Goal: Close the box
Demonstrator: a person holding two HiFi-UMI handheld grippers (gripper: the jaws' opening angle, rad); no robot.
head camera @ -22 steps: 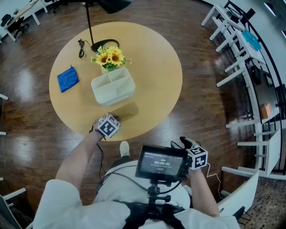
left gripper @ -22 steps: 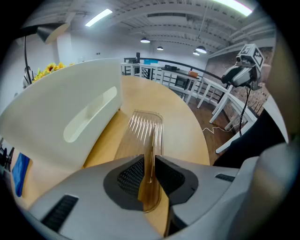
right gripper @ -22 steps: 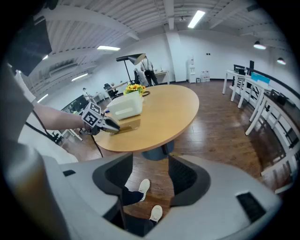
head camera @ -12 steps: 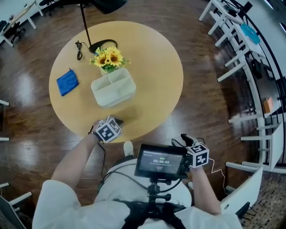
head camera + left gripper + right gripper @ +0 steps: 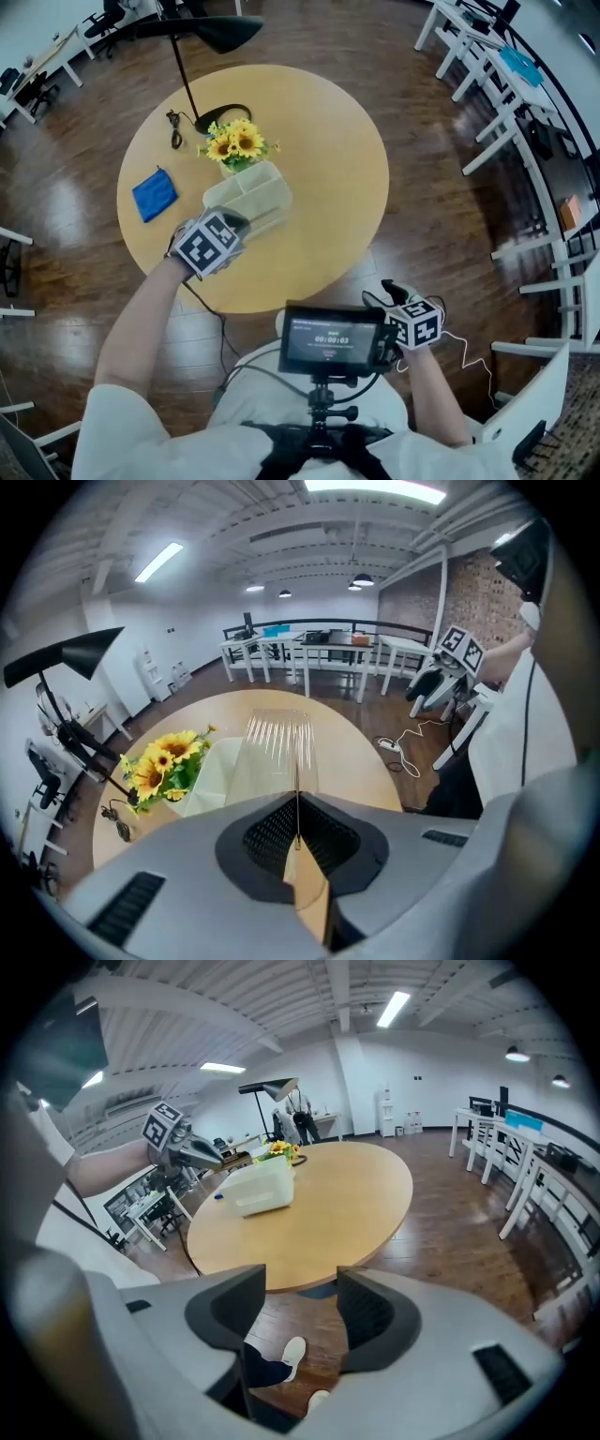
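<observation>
Pinching the clear lid [image 5: 277,750], left tool [image 5: 298,819]; right tool [image 5: 298,1309] agape; sunflowers [image 5: 235,142] beside box [image 5: 269,190].

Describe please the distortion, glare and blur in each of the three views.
Head view: wide-angle bending toward the edges, pale glare patches on the wooden floor, otherwise sharp. Left gripper view: fisheye with dark corners, ceiling lights blown out, bright streaks on the clear lid. Right gripper view: same fisheye circle, the table evenly lit, no motion blur.
</observation>
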